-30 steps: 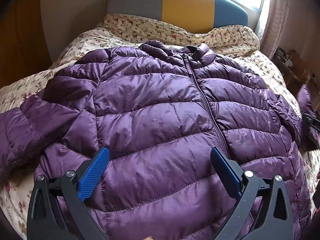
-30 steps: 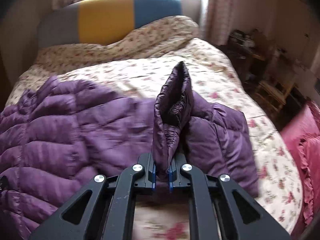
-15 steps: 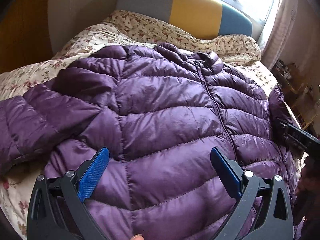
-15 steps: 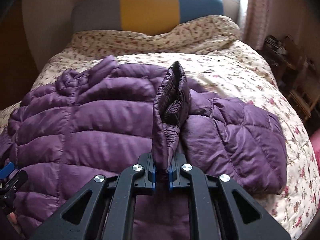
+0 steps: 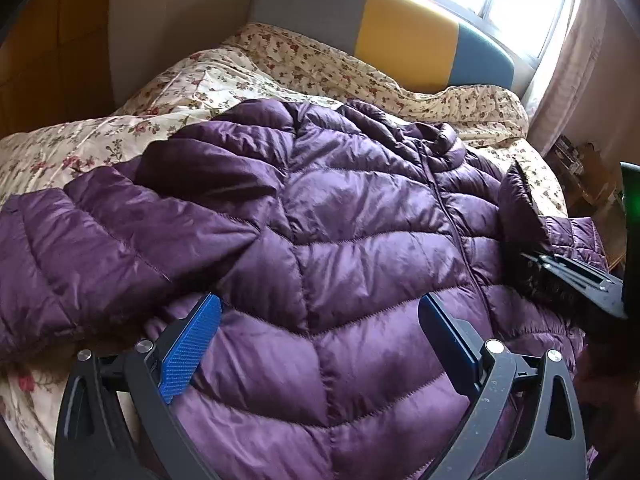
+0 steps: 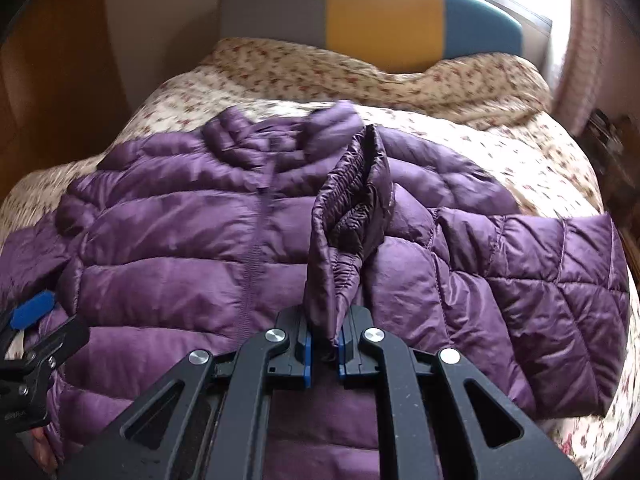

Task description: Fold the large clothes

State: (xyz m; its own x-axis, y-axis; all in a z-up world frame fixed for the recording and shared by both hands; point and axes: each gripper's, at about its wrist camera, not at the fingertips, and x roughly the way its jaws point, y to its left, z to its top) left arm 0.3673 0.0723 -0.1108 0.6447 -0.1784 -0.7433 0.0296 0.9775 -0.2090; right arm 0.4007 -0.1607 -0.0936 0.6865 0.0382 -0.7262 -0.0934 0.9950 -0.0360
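The purple puffer jacket [image 5: 340,240] lay front-up across the floral bedspread [image 5: 208,92], collar toward the striped headboard [image 5: 400,36]; its zip [image 6: 256,240] ran down the middle; the left gripper [image 5: 320,340] hung over the lower front with fingers spread wide, blue pads [image 5: 188,356] bare, gripping nothing; the right gripper [image 6: 323,344] was clamped tight on the sleeve cuff [image 6: 348,216], which stood upright from its jaws above the chest; the rest of that sleeve [image 6: 540,272] stretched out to the right on the bed.
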